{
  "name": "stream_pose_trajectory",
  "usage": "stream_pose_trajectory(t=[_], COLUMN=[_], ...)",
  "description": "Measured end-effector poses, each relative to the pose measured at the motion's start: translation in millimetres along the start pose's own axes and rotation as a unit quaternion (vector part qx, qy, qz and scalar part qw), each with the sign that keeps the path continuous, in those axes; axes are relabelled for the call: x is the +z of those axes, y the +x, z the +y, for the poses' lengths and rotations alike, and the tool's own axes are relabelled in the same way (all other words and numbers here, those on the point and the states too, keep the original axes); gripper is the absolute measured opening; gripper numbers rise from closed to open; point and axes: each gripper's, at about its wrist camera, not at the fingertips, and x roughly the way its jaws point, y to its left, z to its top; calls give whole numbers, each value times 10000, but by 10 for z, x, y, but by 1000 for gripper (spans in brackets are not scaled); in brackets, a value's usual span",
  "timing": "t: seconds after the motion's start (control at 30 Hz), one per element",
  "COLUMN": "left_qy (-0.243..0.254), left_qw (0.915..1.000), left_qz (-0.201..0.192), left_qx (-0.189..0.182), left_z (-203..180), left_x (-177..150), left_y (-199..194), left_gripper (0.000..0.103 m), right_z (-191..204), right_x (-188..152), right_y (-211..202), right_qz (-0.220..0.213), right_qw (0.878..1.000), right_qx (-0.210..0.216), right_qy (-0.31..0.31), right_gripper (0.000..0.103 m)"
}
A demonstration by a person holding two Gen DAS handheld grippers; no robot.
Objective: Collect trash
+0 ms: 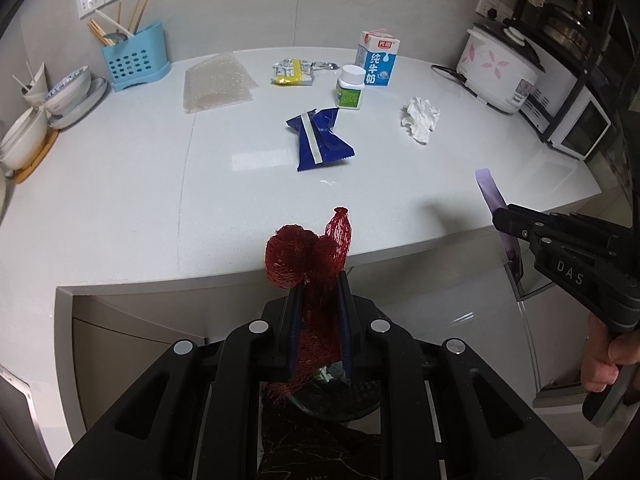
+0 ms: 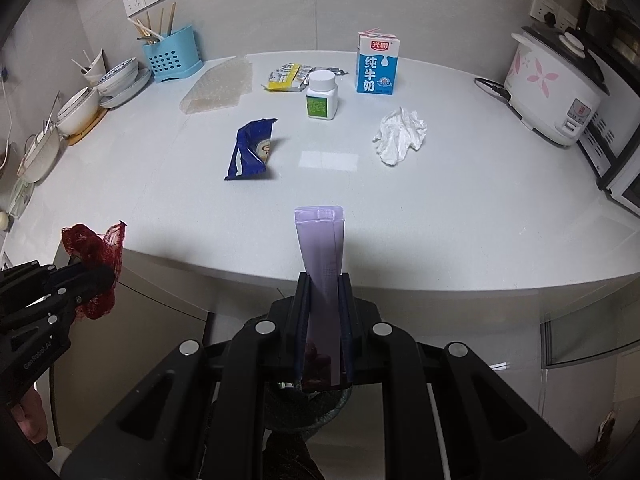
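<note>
Stretching away ahead of both tongs is the white counter, its front edge just beyond their tips. Far off to the right sits the rice cooker, and straight ahead the milk carton stands upright with the pill bottle just left of it. Between them and the tongs lie the blue wrapper and the crumpled tissue. The left gripper is clamped on the red mesh bag; the right gripper pinches the purple sachet, both held off the counter's near edge.
</note>
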Motion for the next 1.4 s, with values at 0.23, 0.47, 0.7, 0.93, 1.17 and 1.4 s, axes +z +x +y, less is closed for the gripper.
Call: stream_pose_trajectory(t=[0.23,0.47,0.7,0.93,1.17,1.4], left_qy=[-2,30,-12,-48,-101,-137], left_qw=[10000,9999,9998,9996,9993,9987], left_qz=[83,132,206,259,340,474], left_qx=[-12,-14,-3,-77,-108,-160], left_z=[-16,-3,64,145,232,301], left_x=[-169,-367,-538,-650,-770,-900], left_y=[56,117,239,381,522,739], left_gripper=[15,15,15,15,15,15], right_z=[-14,3,58,134,229,254], right_x=[-179,-345,-511,-665,-779,-904], right_y=[3,22,108,272,430,657], right_qz=[12,75,210,358,439,621], right_qw=[9999,9998,9994,9986,9979,9968], right_qx=[112,200,259,368,449,460], right_qy=[30,28,-41,-83,-166,-219], right_gripper=[13,13,13,13,13,13])
